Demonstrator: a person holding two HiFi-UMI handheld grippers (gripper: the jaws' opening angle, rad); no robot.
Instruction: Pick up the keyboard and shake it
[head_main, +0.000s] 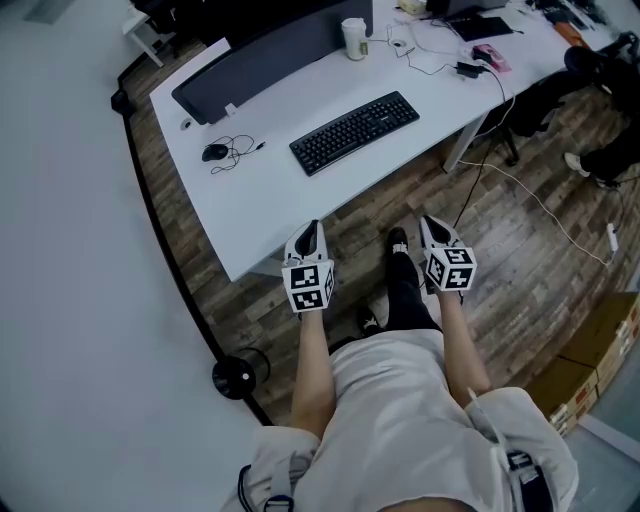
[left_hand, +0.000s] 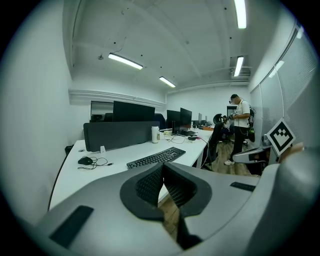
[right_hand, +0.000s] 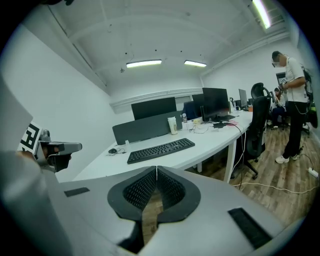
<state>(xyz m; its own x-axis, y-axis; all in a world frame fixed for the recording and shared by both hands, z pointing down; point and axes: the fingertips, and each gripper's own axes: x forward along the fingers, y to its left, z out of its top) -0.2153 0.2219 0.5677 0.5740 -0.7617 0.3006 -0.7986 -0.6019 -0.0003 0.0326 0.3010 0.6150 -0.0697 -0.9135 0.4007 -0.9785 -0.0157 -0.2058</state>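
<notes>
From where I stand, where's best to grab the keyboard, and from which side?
Probably its two short ends: the keyboard is long, thin and lies flat on the desk, so an end grip keeps it level. Come from the desk's near edge, left hand-held gripper to the end nearer the mouse, right hand-held gripper to the other. Both are shut; open them first.

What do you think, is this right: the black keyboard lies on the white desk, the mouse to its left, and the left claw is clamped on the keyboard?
Not quite. The left claw is shut on nothing and held near the desk's front edge, apart from the keyboard, as the head view shows. The rest stands: the keyboard lies on the white desk, the mouse to its left.
</notes>
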